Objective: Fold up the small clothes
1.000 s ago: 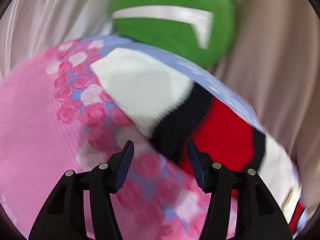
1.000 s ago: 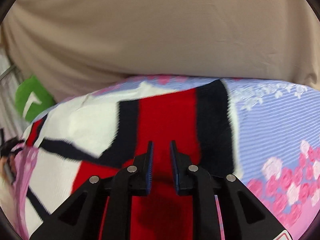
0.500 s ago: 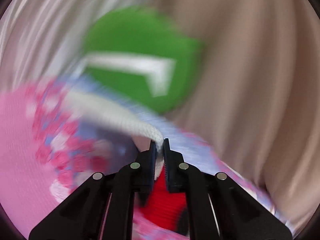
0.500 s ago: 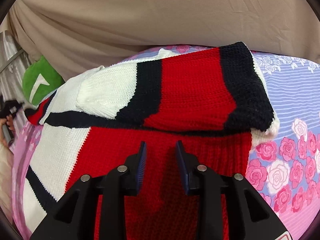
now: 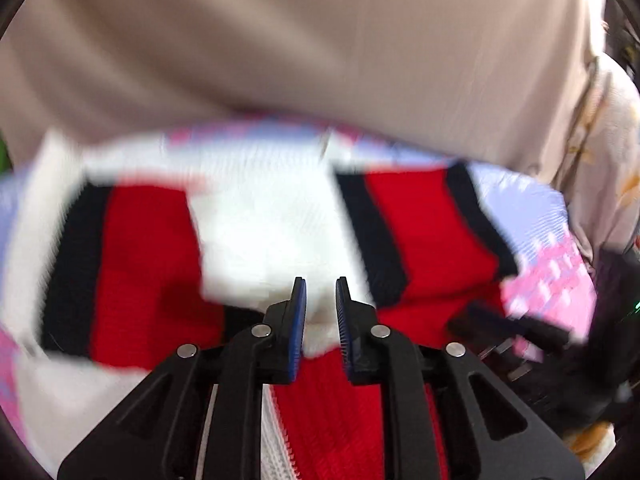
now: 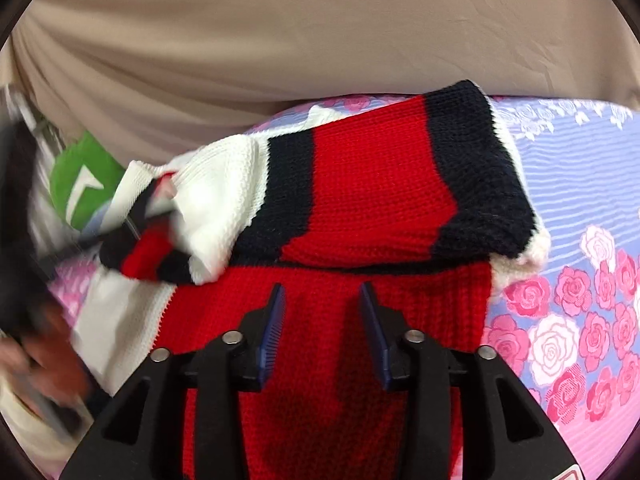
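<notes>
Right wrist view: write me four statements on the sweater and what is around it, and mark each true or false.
1. The sweater is knitted in red, white and dark bands. True.
2. It lies on a plain white sheet. False: the sheet is lilac-striped with pink roses.
3. The jaws of the right gripper are clamped on the knit. False: they have just been opening and stand apart over the red part, with nothing gripped between them.
4. A green object with a white mark shows past the sweater's left edge. True.
</notes>
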`<state>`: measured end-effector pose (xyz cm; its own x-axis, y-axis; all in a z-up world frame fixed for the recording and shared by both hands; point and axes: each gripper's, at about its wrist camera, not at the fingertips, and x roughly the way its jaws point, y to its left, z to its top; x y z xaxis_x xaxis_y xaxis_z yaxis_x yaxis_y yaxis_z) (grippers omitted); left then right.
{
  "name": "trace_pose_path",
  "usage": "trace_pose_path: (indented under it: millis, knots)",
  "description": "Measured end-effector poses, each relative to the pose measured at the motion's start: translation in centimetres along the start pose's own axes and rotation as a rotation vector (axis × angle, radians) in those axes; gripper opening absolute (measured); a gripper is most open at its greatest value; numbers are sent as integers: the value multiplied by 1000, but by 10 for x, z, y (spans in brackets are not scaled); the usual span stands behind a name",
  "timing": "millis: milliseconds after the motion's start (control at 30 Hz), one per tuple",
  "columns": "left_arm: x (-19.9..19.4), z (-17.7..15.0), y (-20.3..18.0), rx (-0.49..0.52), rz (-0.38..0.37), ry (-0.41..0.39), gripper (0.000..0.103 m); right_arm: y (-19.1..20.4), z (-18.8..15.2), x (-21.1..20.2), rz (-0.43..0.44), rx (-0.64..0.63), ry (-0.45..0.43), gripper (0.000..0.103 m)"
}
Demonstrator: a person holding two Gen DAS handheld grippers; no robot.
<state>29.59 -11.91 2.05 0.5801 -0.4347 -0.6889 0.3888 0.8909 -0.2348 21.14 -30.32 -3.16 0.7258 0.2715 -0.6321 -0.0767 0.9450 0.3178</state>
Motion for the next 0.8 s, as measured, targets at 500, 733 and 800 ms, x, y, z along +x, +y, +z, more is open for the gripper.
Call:
trace_pose_path:
  millis: [500,733,800]
  knots:
    - [-69,-23,170,-445,118,-104,54,147,6,38,-97,-546,-31,62]
    - [-75,-27,178,-453,103,-104,53,157,15,87,-141,-555,24,54]
    - [-70,-28,177,-447,106,-79,53,148,25,84,-128,-499,17,23]
